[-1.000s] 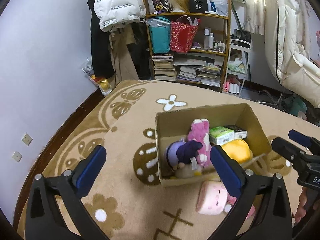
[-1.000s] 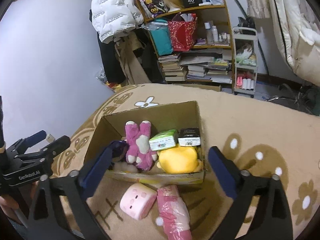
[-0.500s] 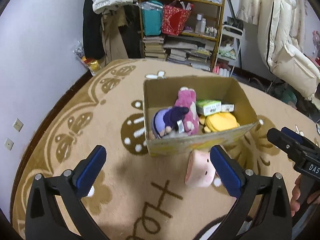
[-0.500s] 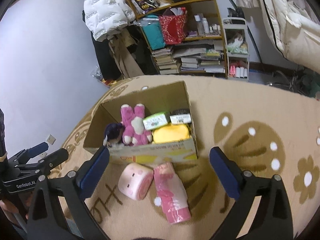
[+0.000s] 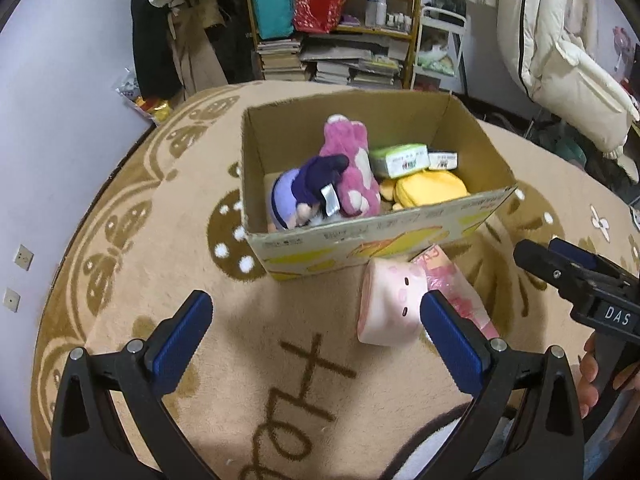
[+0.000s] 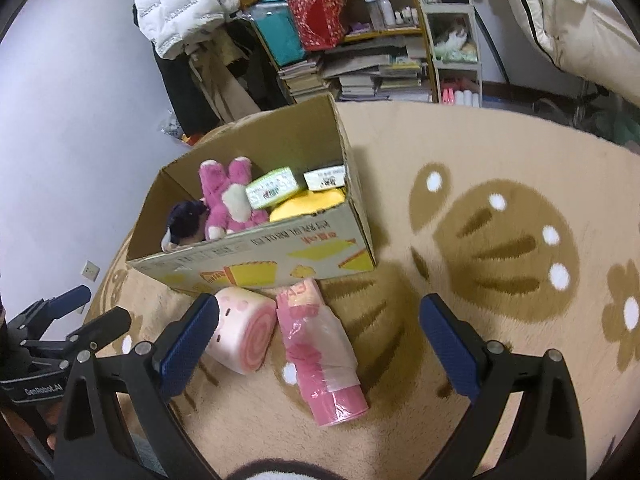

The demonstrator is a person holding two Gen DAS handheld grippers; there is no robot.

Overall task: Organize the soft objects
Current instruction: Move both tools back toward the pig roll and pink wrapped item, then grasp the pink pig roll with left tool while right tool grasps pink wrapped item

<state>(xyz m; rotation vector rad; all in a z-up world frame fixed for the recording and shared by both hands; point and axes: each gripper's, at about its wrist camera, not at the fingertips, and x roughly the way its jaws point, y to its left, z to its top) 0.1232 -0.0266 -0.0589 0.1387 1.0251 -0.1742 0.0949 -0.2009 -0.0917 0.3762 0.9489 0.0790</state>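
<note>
Pink swiss-roll-shaped plush cushion (image 6: 243, 330) is lying on the beige patterned carpet (image 6: 500, 152), just outside the front wall of the open cardboard box (image 6: 256, 264), with its spiral end face turning toward the right wrist camera. Its long axis is running roughly from the box wall out toward the person. Touching it on its right side, a pink plastic-wrapped roll (image 6: 320, 344) is lying with its long axis pointing away from the box.

The right gripper (image 6: 316, 334) is hovering with its blue-padded fingers (image 6: 188, 338) spread wide apart and holding nothing; the wrapped roll is sitting between them and the cushion is lying just inside the left finger, so this hand is judged the nearer one. The left gripper (image 5: 316, 336) is also standing wide open and empty, with the cushion (image 5: 390, 304) lying beside its right finger.

Inside the box, a magenta plush bear (image 5: 352, 168), a purple doll (image 5: 304, 196) and a yellow plush (image 5: 430, 188) are already resting.
</note>
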